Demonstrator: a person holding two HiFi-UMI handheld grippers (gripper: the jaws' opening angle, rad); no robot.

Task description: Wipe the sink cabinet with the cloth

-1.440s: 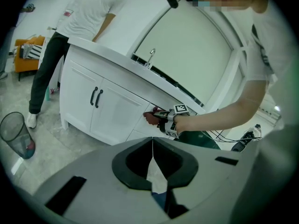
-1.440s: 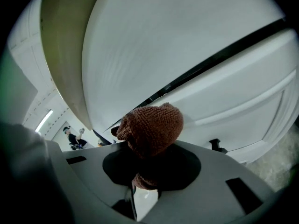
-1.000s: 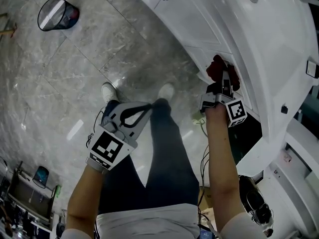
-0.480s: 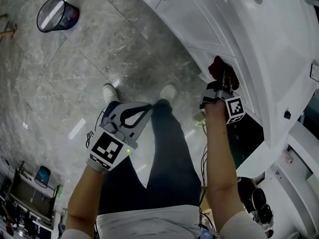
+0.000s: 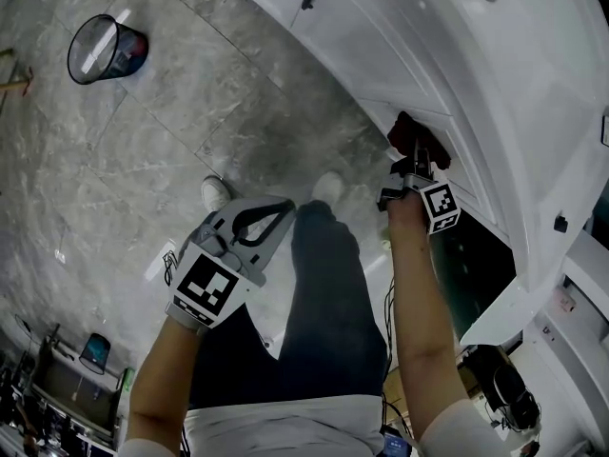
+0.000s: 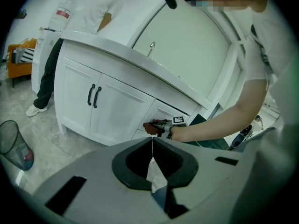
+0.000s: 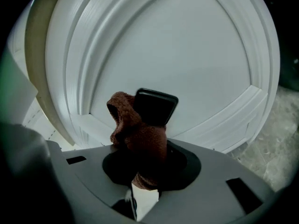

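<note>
A dark red cloth [image 5: 407,129] is bunched against the white sink cabinet [image 5: 381,41], on a recessed panel beside the double doors. My right gripper [image 5: 418,156] is shut on the cloth and presses it to the panel. In the right gripper view the cloth [image 7: 138,133] wraps one jaw, and a black fingertip [image 7: 156,106] shows above it against the cabinet panel [image 7: 187,55]. My left gripper [image 5: 274,211] hangs shut and empty over the person's legs, away from the cabinet. The left gripper view shows its tips [image 6: 152,143] closed together and the cloth [image 6: 150,127] far ahead.
A wire waste bin [image 5: 105,48] stands on the grey marble floor [image 5: 143,141] at far left. The cabinet doors carry two black handles [image 6: 93,95]. Another person [image 6: 84,13] stands by the cabinet's far end. A dark opening [image 5: 476,265] lies beneath the cabinet at right.
My right gripper and the cloth have slid slightly left and farther along the cabinet front. The left gripper has stayed about where it was.
</note>
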